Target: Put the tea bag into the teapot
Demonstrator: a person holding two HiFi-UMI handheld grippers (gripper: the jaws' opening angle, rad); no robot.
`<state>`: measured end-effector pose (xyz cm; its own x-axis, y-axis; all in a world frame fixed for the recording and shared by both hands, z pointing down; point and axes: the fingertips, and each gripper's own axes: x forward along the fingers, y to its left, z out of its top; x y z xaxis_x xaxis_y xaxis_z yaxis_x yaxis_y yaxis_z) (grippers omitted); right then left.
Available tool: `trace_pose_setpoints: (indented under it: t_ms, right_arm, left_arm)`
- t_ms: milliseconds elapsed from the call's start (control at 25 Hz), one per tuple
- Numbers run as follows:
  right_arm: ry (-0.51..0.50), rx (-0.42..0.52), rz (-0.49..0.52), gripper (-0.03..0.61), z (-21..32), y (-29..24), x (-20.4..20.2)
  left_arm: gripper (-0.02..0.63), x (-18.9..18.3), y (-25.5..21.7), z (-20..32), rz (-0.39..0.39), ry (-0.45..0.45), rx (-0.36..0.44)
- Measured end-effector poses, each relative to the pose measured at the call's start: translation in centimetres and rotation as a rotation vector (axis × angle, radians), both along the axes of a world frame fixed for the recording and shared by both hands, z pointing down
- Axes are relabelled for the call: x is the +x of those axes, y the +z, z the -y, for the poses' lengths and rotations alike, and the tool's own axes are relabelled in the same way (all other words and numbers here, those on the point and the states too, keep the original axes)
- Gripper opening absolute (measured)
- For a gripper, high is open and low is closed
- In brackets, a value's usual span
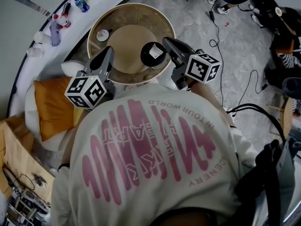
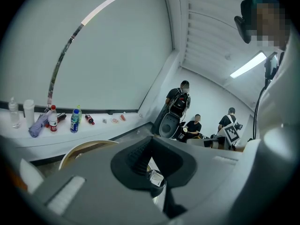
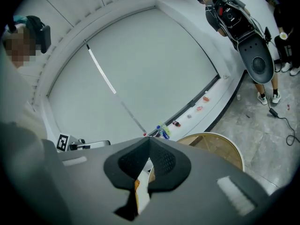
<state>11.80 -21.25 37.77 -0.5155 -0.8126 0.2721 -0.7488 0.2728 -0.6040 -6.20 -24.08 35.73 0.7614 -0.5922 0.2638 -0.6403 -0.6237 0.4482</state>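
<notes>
A black teapot [image 1: 153,54] stands at the near edge of the round beige table [image 1: 123,34]. A white tea bag [image 1: 155,52] lies inside its open top. My left gripper [image 1: 108,52] hangs over the table to the left of the pot, jaws shut and empty. My right gripper [image 1: 168,42] sits just right of the pot, jaws also shut with nothing seen between them. In the left gripper view the closed jaw tips of the left gripper [image 2: 150,142] meet above the teapot [image 2: 156,179]. The right gripper [image 3: 149,149] shows closed tips, with an orange and white sliver behind the gap.
A small white cup [image 1: 102,35] rests at the table's left. Bottles [image 1: 81,0] line a white curved ledge beyond. An orange cushion [image 1: 54,105] lies on a white seat at my left. Cables [image 1: 225,46] run over the grey floor. People [image 2: 178,104] stand in the background.
</notes>
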Motion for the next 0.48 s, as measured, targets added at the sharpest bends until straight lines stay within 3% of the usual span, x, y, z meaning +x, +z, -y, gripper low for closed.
trace_pose_setpoints:
  t_ms: [480]
  right_arm:
    - [0.028,-0.025,-0.007,0.005,-0.7,0.6,-0.07]
  left_arm:
    - [0.015,-1.05,0.16,-0.58,0.008,0.007,0.004]
